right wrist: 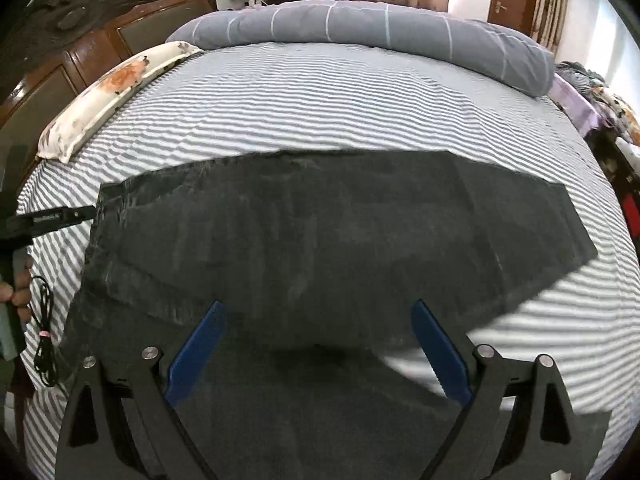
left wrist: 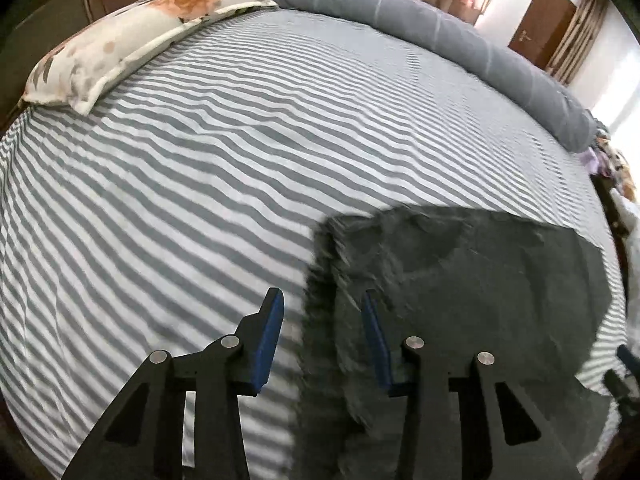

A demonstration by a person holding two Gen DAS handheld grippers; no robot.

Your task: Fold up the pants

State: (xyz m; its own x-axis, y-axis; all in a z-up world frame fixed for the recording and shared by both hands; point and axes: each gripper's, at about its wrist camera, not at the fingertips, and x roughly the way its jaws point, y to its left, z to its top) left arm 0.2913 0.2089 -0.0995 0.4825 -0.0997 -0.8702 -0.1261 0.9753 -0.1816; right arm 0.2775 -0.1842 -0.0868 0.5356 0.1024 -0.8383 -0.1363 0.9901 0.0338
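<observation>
Pillow [left wrist: 120,40] upper left, bolster [left wrist: 420,20] along top; pants [right wrist: 320,240] mid-frame, left gripper [left wrist: 322,340] and right gripper [right wrist: 316,352] both spread, empty.

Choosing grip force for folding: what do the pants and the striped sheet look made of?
Pants: dark grey, matte, apparently thick soft fabric, perhaps fleece or brushed knit; the surface looks fuzzy. Striped sheet: thin woven cloth, probably cotton, with small wrinkles and no shine.

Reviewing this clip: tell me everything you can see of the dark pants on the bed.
The pants are dark charcoal, of a matte, slightly fuzzy-looking fabric, and lie flat across the striped bedsheet, apparently already folded lengthwise. Faint creases cross the left end. The right gripper hovers open over the near edge; the left gripper, also open, straddles the left edge. Neither holds the cloth.
</observation>
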